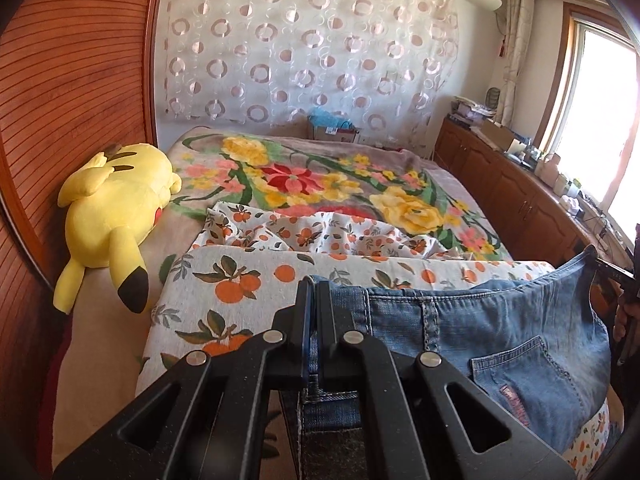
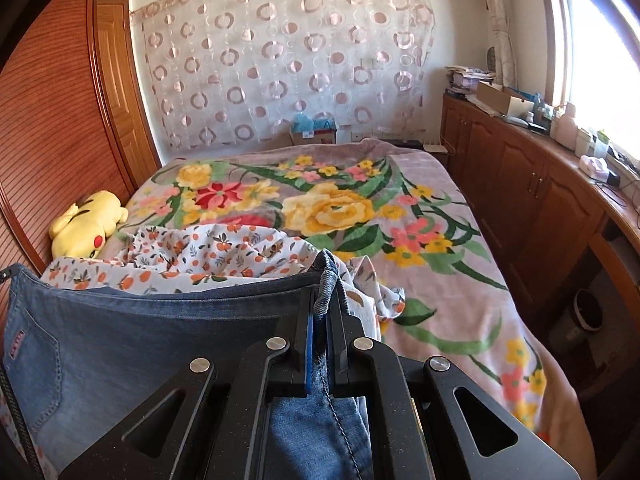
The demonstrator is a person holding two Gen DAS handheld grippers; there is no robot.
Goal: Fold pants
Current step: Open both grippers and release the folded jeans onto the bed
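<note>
We grip the jeans (image 1: 500, 320) at both ends of the waistband: our left gripper (image 1: 314, 284) and right gripper (image 2: 325, 276) are each clamped tight on denim. The jeans hang stretched just above the orange-print sheet (image 1: 248, 276); beyond the sheet lies the floral blanket (image 2: 340, 200), with the yellow plush toy (image 1: 116, 208) off to the sheet's left.

pants (image 1: 500, 328) | blue denim | waistband stretched, held aloft | legs apparently hanging

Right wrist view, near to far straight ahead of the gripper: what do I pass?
Right gripper clamped on the jeans → orange-print sheet → floral blanket → circle-pattern curtain.
</note>
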